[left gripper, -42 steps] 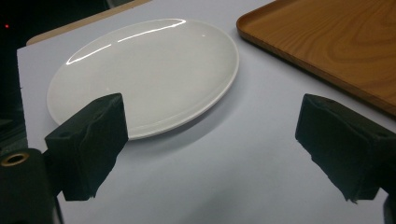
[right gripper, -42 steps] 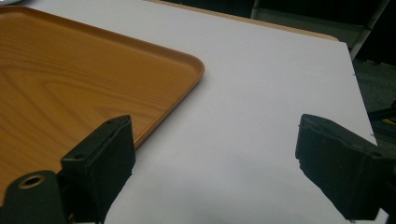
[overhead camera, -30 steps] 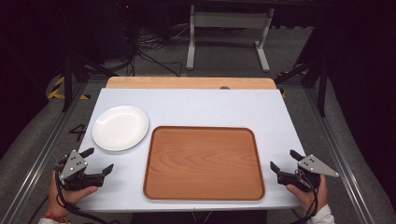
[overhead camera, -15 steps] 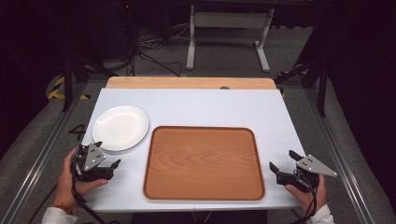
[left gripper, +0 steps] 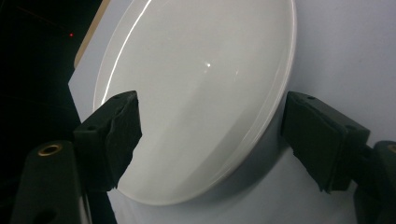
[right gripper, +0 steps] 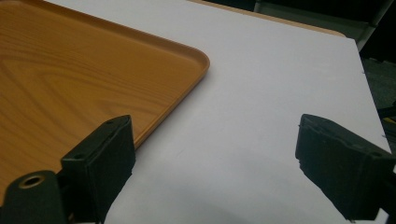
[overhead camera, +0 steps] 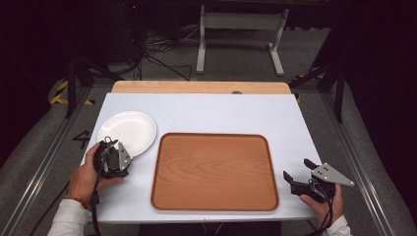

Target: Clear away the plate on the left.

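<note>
A dim room with cables on the floor surrounds the white table. On it lie 1 white plate at the left and 1 empty wooden tray just beside it. The left gripper sits at the plate's near rim, fingers spread wide to either side, gripping nothing. The right gripper rests by the tray's right edge, fingers also apart. Judging by this, the plate is not yet lifted; any grasp and transfer remain.

Bare white table lies open beyond the wooden tray; the white plate blocks the tray's left.
</note>
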